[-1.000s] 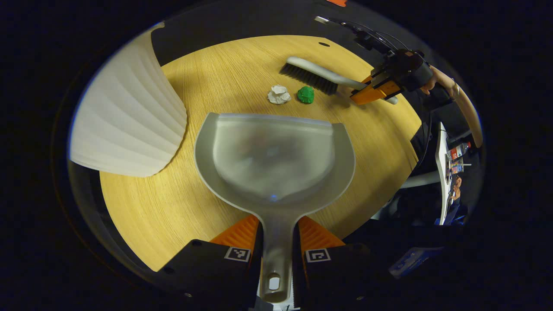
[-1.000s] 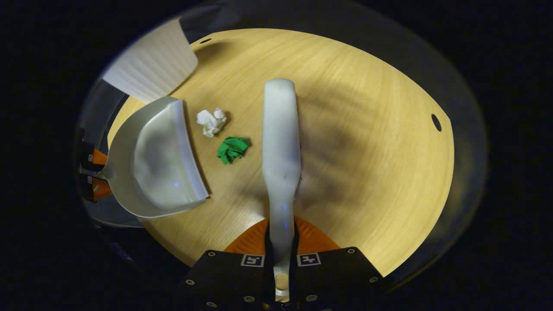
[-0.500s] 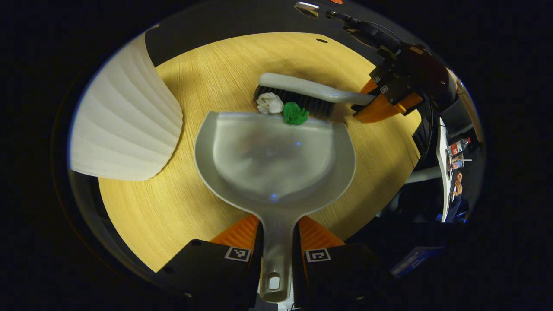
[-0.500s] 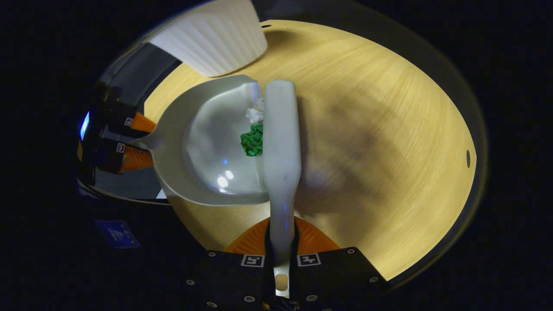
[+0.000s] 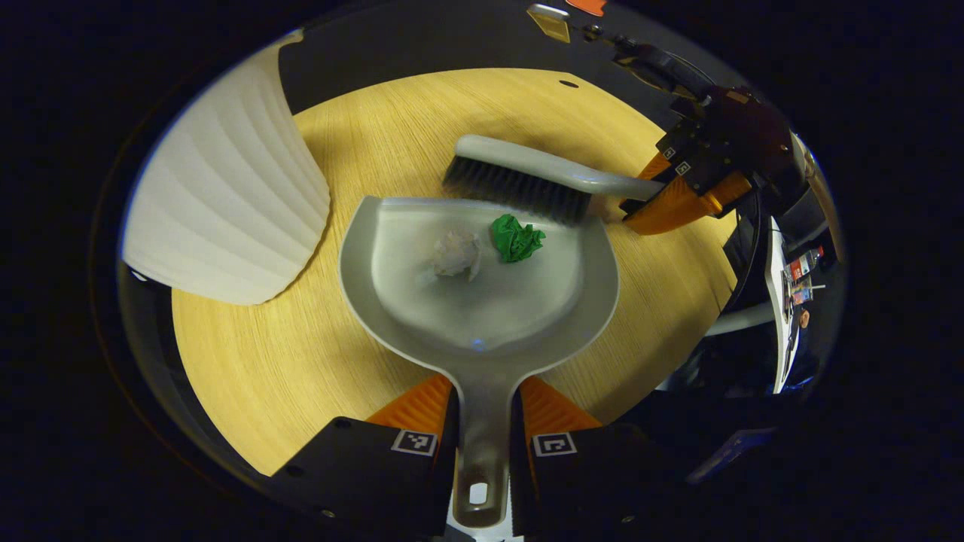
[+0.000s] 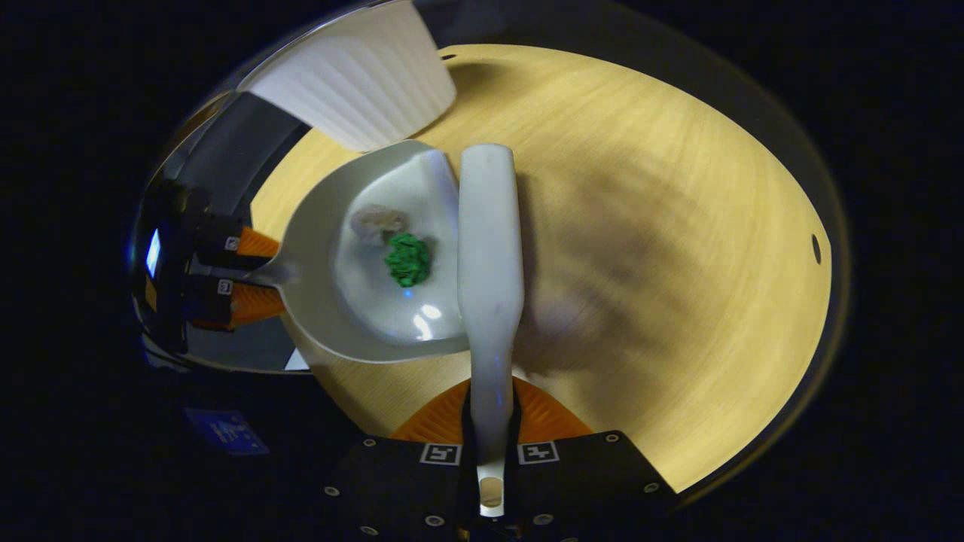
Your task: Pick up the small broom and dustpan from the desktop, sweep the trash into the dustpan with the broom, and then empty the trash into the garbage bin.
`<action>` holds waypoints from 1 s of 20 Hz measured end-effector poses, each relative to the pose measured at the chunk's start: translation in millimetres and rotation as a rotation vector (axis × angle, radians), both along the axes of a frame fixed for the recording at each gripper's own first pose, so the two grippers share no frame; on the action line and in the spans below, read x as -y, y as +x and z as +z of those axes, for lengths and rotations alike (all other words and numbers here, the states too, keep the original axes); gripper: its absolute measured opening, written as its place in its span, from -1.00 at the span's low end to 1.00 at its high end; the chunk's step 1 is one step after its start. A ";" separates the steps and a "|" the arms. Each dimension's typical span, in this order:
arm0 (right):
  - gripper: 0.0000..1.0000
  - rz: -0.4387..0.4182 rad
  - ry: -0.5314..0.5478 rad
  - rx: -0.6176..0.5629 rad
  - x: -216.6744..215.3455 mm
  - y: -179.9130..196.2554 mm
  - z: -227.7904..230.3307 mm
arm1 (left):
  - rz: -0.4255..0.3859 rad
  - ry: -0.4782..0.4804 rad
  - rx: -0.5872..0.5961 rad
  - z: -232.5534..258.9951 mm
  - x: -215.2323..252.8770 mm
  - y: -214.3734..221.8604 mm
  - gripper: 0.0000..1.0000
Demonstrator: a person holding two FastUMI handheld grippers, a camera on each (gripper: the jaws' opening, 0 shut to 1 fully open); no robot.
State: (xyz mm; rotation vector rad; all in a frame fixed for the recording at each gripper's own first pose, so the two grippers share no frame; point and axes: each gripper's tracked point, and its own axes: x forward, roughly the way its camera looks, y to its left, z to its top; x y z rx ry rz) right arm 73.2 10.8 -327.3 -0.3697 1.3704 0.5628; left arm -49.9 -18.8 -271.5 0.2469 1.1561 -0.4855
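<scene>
In the left gripper view, we saw our left claw (image 5: 482,421) clenched on the handle of the dustpan (image 5: 482,316), both fingers pressing its narrow neck, with the pan lying flat on the tabletop (image 5: 301,361). Inside the pan sat the white paper wad (image 5: 456,254) and the green paper wad (image 5: 517,238), side by side near the pan's open lip. The broom (image 5: 527,177) stood at that lip, its bristles at the edge, held farther off by the right claw (image 5: 663,199). The garbage bin (image 5: 226,211), white and ribbed, stood just beside the pan's left edge. In the right gripper view, our right claw (image 6: 489,444) gripped the broom (image 6: 489,248) by its slim handle end, fingers closed on both sides. The dustpan (image 6: 324,301) lay to the left of the broom head with the white paper wad (image 6: 379,220) and green paper wad (image 6: 407,260) on it, and the garbage bin (image 6: 361,83) rose beyond; the white wad looked blurred, so it may have been rolling. We judged the wads very light and loose, apt to roll or bounce out, so the stiff plastic pan should be carried level by its handle and tipped only over the bin.
</scene>
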 end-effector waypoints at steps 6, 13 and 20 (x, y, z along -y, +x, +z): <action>-0.75 -0.203 -0.046 0.030 48.7 1.8 -11.4 | 0.022 -0.040 0.018 21.5 2.1 -0.6 -0.36; -0.75 -0.302 -0.026 0.015 47.5 -3.1 -29.0 | -0.126 -0.087 0.090 134.9 -11.8 16.2 -0.37; -0.75 -0.310 -0.013 0.019 47.4 -8.1 -37.2 | -0.224 -0.110 0.197 282.9 -23.6 88.4 -0.37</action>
